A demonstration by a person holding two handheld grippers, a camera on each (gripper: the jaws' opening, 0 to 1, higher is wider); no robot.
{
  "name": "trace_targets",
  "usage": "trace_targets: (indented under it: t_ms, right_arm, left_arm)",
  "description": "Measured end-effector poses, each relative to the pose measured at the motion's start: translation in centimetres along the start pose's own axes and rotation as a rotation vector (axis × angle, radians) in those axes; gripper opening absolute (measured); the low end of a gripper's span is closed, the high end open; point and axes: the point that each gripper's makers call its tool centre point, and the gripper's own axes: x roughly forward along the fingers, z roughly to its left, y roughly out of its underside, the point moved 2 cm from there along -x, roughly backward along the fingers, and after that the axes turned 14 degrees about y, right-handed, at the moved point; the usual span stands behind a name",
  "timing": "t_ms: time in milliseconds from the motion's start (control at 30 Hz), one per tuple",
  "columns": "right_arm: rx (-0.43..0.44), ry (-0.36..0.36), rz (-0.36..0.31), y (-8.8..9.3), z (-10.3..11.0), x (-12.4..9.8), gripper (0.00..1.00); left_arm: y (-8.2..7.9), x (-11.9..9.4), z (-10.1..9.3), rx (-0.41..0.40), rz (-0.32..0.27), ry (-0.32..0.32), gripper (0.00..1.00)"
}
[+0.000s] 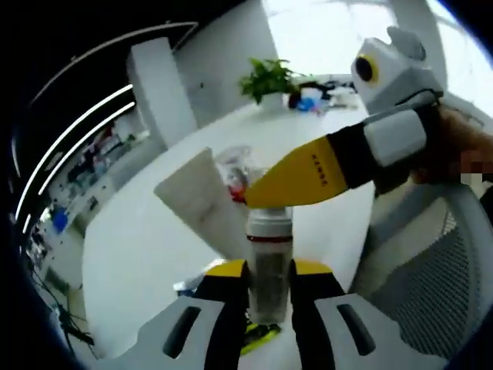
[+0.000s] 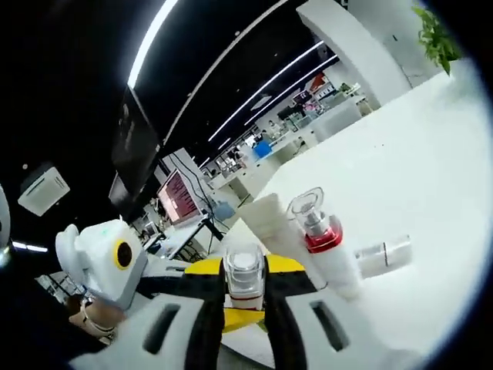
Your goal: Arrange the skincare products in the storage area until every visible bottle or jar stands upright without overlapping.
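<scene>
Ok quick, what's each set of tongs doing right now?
Left tongs: closed on the bottle.
Right tongs: closed on the same bottle's cap.

White tube (image 1: pixel 202 202) lower end behind bottle (image 1: pixel 269 266), bottle base hidden between jaws, far desks (image 2: pixel 308 116) blurred

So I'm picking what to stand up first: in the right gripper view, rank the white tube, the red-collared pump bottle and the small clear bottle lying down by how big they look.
1. white tube and red-collared pump bottle: look alike, and the tube is partly hidden, so unranked.
2. small clear bottle: clearly smallest, lying on the table.
</scene>
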Motion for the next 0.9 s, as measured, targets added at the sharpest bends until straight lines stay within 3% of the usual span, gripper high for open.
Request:
trace_targets:
  t_ms: [133, 333, 367, 400, 433, 533, 600, 633, 733, 800, 900]
  right_arm:
    - [0.022, -0.014, 0.016, 0.2, -0.5, 0.0, 0.19]
    - [-0.016, -0.065, 0.024, -0.3, -0.6, -0.8, 0.21]
    - [-0.036, -0.075, 0.022, -0.4, -0.6, -0.8, 0.23]
    - [-0.052, -0.078, 0.017, -0.5, -0.6, -0.8, 0.25]
    - [-0.064, -0.075, 0.018, -0.5, -0.7, -0.8, 0.28]
    - [-0.128, -0.09, 0.016, -0.6, -0.8, -0.8, 0.29]
    - [-0.145, -0.106, 0.003, -0.9, -0.5, -0.9, 0.29]
    - [-0.147, -0.108, -0.003, -1.0, -0.5, -0.9, 0.29]
    - [-0.19, -0.113, -0.001, -1.1, -0.5, -1.0, 0.25]
    - [-0.196, -0.11, -0.003, -1.2, -0.5, -1.0, 0.25]
    - [-0.216, -0.092, 0.01, -1.0, -0.8, -1.0, 0.26]
  left_arm:
    - [0.2, 0.3, 0.0, -0.017, -0.014, 0.053, 0.17]
    - [-0.5, 1.1, -1.4, -0.112, -0.14, 0.292, 0.17]
    - [-0.3, 1.3, -1.5, -0.151, -0.153, 0.33, 0.17]
    - [-0.1, 1.4, -1.4, -0.157, -0.155, 0.341, 0.17]
    - [-0.1, 1.5, -1.6, -0.113, -0.174, 0.387, 0.17]
    - [-0.2, 1.6, -2.2, -0.154, -0.185, 0.459, 0.17]
    - [-0.3, 1.7, -2.0, -0.139, -0.183, 0.469, 0.17]
    - [-0.4, 1.9, -2.4, -0.087, -0.172, 0.511, 0.17]
    - [-0.8, 2.2, -2.9, -0.048, -0.177, 0.561, 0.17]
    - [-1.0, 2.5, -2.6, -0.035, -0.188, 0.552, 0.17]
    - [-1.6, 2.9, -2.1, -0.09, -0.239, 0.554, 0.17]
